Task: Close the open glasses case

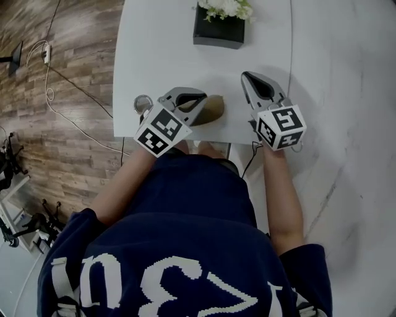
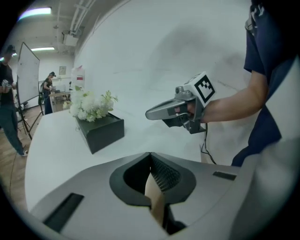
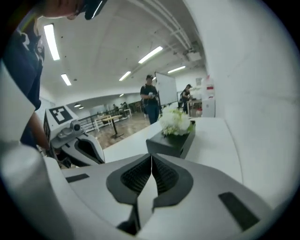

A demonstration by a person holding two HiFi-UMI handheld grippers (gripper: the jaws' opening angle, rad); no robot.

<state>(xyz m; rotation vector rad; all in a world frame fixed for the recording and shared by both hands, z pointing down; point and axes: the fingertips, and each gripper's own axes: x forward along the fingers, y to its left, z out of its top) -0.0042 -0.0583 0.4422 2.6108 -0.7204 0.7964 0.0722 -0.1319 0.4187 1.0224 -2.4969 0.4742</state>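
Tan and smooth, the glasses case (image 1: 215, 109) lies close to the near edge of the white counter (image 1: 161, 49), about midway along it. Most of it is tucked under the left tool (image 1: 197, 104), so I can't tell whether its lid is up or down. In the left gripper view that tool's jaws are clamped on a thin tan edge of the case (image 2: 155, 197), with the ribbed pads (image 2: 165, 176) pressed against it and the tips meeting just above.

The right tool (image 1: 250, 78) is over to the right of the case, apart from it, above the near right part of the counter. Its jaws are together with nothing between them, as the right gripper view (image 3: 151, 158) shows. The person's bare forearm runs back from it to a dark blue sleeve.

At the far edge of the counter, well away from both tools, stands a black box (image 1: 218, 32) holding white flowers (image 1: 226, 7). A small round grey thing (image 1: 143, 103) sits by the counter's left edge, just beside the left tool; I can't make out what it is. Beyond that edge a white cable (image 1: 59, 99) trails across the wooden floor (image 1: 55, 142).
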